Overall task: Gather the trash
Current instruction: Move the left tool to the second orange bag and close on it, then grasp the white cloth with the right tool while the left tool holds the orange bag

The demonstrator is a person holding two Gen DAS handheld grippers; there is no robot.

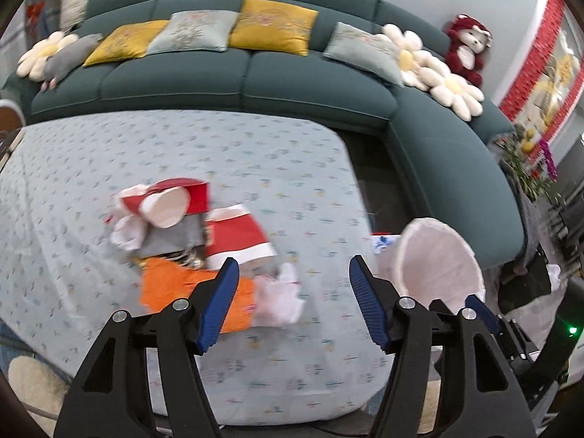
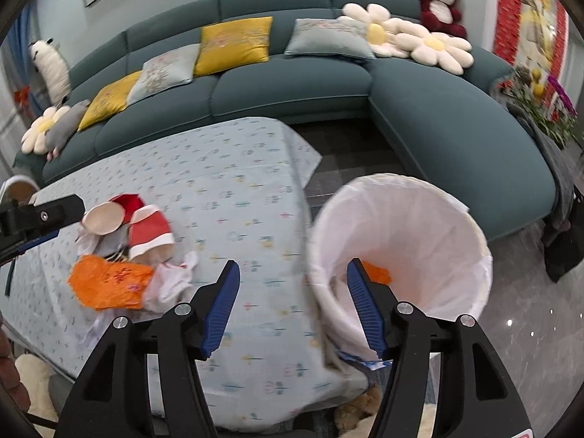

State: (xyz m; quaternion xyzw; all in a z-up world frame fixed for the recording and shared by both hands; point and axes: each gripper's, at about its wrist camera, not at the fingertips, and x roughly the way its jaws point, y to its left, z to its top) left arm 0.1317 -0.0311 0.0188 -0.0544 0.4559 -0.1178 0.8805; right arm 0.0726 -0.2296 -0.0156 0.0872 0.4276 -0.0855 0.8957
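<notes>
A pile of trash lies on the light-blue tablecloth: an orange plastic bag, red-and-white paper cups, a white paper bowl and crumpled white tissue. My left gripper is open and empty, just right of and above the orange bag. A bin with a white liner stands off the table's right edge, with an orange scrap inside. My right gripper is open and empty, over the table edge beside the bin rim. The pile and my left gripper's body show in the right wrist view.
A dark green corner sofa with yellow and grey cushions, flower pillows and a red plush toy curves behind and right of the table. Dark tiled floor lies between the table and sofa. Plants stand at far right.
</notes>
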